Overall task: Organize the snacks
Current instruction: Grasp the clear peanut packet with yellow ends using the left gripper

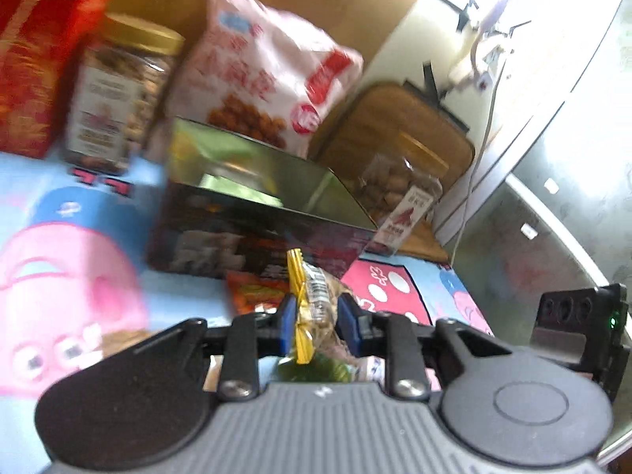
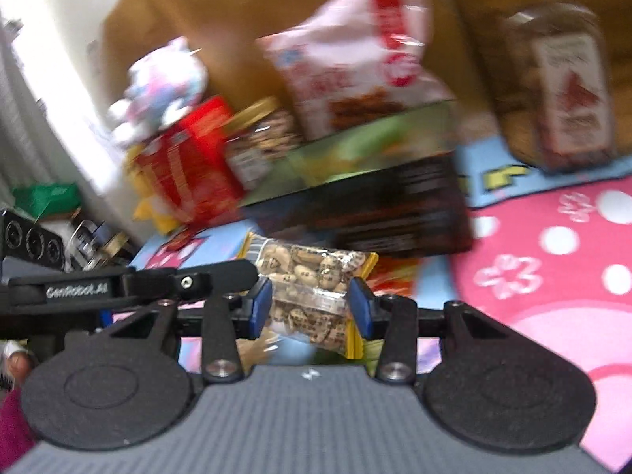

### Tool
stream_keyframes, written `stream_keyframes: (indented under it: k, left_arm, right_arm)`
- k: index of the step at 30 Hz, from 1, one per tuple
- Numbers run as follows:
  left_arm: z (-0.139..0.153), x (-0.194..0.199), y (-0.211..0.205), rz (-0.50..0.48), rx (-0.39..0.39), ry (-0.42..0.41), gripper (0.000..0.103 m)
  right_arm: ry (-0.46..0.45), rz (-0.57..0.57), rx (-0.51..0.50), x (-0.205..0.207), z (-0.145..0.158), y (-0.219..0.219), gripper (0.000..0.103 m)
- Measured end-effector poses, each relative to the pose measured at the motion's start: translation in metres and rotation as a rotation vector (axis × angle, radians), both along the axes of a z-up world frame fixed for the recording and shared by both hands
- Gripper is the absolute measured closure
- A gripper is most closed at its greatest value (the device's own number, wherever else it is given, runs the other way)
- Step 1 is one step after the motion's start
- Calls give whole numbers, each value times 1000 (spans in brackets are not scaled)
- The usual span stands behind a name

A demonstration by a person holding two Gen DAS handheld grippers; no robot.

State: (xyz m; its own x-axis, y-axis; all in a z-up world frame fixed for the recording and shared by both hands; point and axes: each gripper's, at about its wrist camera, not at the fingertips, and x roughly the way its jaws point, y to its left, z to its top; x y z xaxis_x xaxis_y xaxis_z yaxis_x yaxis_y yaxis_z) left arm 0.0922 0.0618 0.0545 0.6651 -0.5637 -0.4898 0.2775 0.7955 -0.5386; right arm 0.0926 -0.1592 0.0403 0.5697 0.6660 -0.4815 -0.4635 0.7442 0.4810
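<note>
Packet: small clear nut packet (image 1: 316, 304) with yellow crimped ends, pinched by both grippers at once, raised just near of the open box (image 1: 252, 197).
Left gripper (image 1: 315, 322): blue pads pressed narrow onto one yellow crimped end, packet standing edge-on between them.
Right gripper (image 2: 312, 308): jaws spread wider, clamped across the packet's broad clear middle (image 2: 312, 288), nuts visible between the pads.
Target, as a judgement: dark box with the shiny gold-green inside, straight ahead, far of the packet; likely the place for loose small snacks.
Advice: carry forward and over the near wall before lowering; keep both grips level so the film does not twist or tear.
Release: ease off one gripper first, probably the left on the thin crimp, then lower with the other.
Hazard: orange packet (image 1: 256, 292) lying on the cartoon cloth (image 1: 79, 213) right beneath; tall jar (image 1: 118, 94) and pink bag (image 1: 268, 67) standing far of the box, best not nudged.
Blur: both views smeared, so fine contact hard to confirm.
</note>
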Motion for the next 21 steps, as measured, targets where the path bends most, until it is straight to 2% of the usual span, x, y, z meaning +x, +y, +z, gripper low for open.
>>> stream_keyframes:
  k: [4, 7, 10, 14, 16, 18, 21]
  left_arm:
    - [-8, -35, 32, 56, 2, 16, 81]
    - [-21, -56, 51, 96, -1, 58, 81]
    - [-33, -68, 63, 114, -10, 94, 81]
    - [-50, -77, 74, 124, -31, 137, 77]
    - [-56, -79, 80, 136, -34, 147, 70]
    - [-57, -78, 84, 125, -59, 154, 68]
    - [-55, -79, 83, 107, -59, 153, 60]
  right_arm:
    - [2, 83, -39, -26, -7, 33, 56]
    - [39, 134, -67, -39, -19, 52, 56]
    - [30, 184, -117, -53, -25, 63, 55]
    - [-40, 219, -188, -71, -24, 72, 53]
    - [-76, 225, -236, -74, -25, 74, 43]
    - [-110, 222, -291, -80, -30, 77, 37]
    - [-168, 235, -351, -86, -33, 83, 37]
